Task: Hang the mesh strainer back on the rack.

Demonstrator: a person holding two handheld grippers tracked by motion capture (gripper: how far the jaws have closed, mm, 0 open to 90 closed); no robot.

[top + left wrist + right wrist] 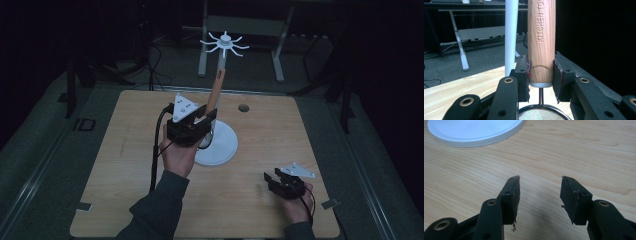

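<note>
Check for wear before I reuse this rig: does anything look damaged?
Yes. The black pads on the right gripper have ragged, frayed edges, and the left gripper pads, clamped on the wooden handle, look frayed too.

High view: above, facing down on the white stand [218,145].
Gripper views: close, sharing that stand.

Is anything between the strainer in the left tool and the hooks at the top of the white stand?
Nothing visible. The left tool grips the strainer's wooden handle just beside the stand's pole, and the hooks above look bare and open.
</note>
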